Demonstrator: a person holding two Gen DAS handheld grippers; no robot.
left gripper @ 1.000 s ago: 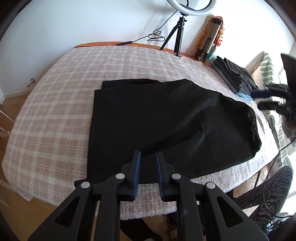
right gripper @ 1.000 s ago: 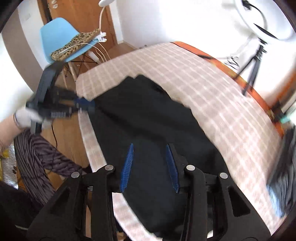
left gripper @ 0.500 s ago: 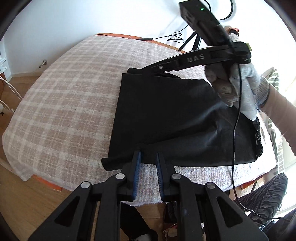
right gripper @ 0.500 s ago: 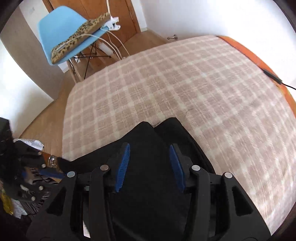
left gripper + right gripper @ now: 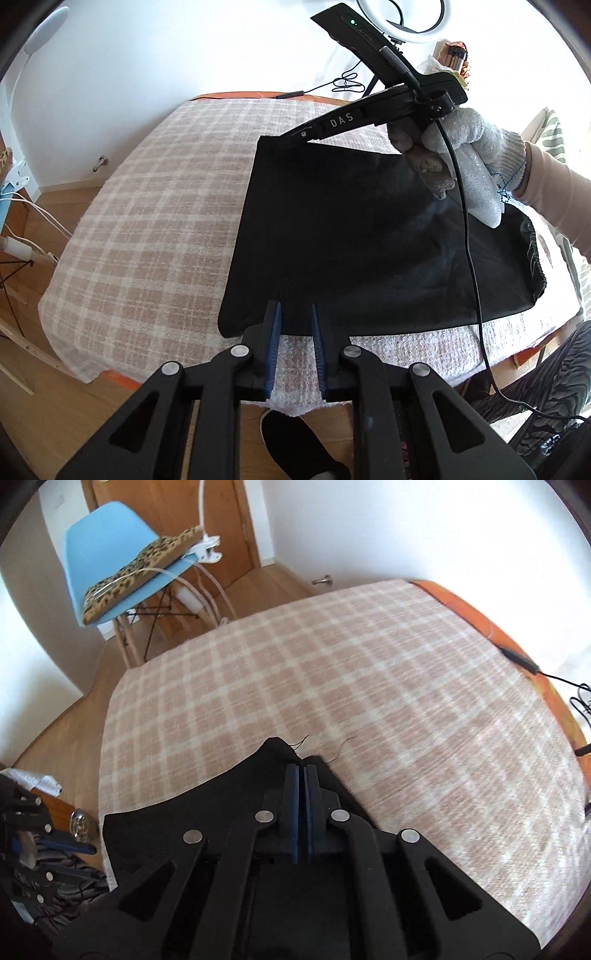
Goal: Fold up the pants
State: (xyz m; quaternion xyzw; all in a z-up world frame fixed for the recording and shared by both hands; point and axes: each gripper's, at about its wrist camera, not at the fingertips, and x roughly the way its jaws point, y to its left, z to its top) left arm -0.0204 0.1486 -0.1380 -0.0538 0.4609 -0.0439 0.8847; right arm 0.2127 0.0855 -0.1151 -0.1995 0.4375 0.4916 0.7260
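Observation:
Black pants [image 5: 354,236] lie folded lengthwise on a pink plaid cloth covering the table [image 5: 155,206]. My left gripper [image 5: 295,314] is open, its tips at the near hem edge of the pants, holding nothing. My right gripper [image 5: 301,771] is shut on the far hem corner of the pants [image 5: 273,753]. In the left wrist view the right gripper [image 5: 288,138] reaches in from the right, held by a white-gloved hand [image 5: 465,158], pinching that far corner. The elastic waistband [image 5: 533,258] lies at the right.
A ring light on a tripod [image 5: 402,22] stands behind the table. A cable [image 5: 469,258] hangs from the right gripper across the pants. A blue chair [image 5: 110,554] with a leopard-print cushion stands beyond the table's left end. The table's front edge is close below my left gripper.
My right gripper has swung across to the far hem corner and closed on it. My left gripper has moved in to the near hem edge, still open.

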